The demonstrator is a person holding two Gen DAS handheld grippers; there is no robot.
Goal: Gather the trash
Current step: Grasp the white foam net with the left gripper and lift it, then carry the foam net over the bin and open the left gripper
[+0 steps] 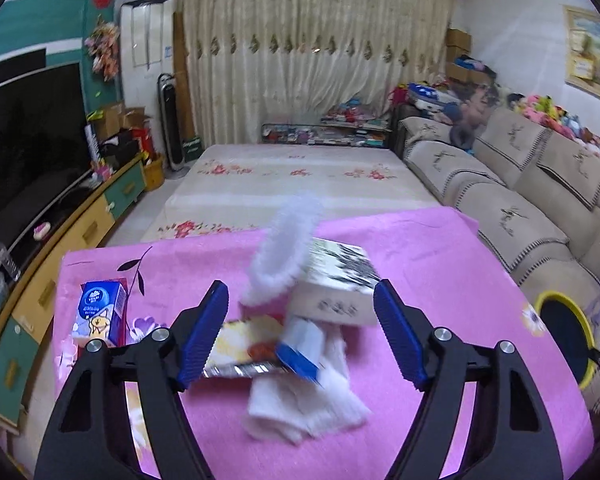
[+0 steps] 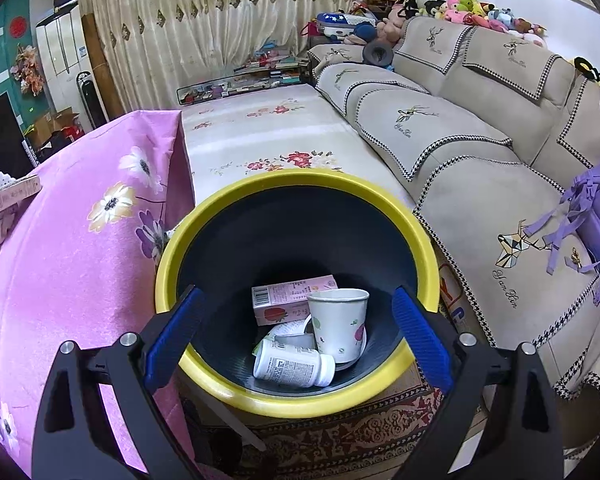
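Note:
My left gripper (image 1: 300,296) hovers open over a blurred pile of trash on the pink flowered tablecloth (image 1: 440,280). The pile holds a shiny snack wrapper (image 1: 240,354) close to the left pad, a blue and white packet (image 1: 300,350), a crumpled white tissue (image 1: 312,408), a black-and-white printed box (image 1: 336,292) and a fluffy white ring (image 1: 284,240). A blue milk carton (image 1: 100,314) stands further left. My right gripper (image 2: 298,298) is open above the yellow-rimmed bin (image 2: 204,216), which holds a pink carton (image 2: 284,298), a paper cup (image 2: 340,324) and a white bottle (image 2: 296,368).
The bin (image 1: 580,320) stands off the table's right edge, beside a beige sofa (image 2: 480,160). A low flowered bed or bench (image 1: 292,184) lies beyond the table. A TV unit (image 1: 60,232) runs along the left. A purple bag (image 2: 596,216) rests on the sofa.

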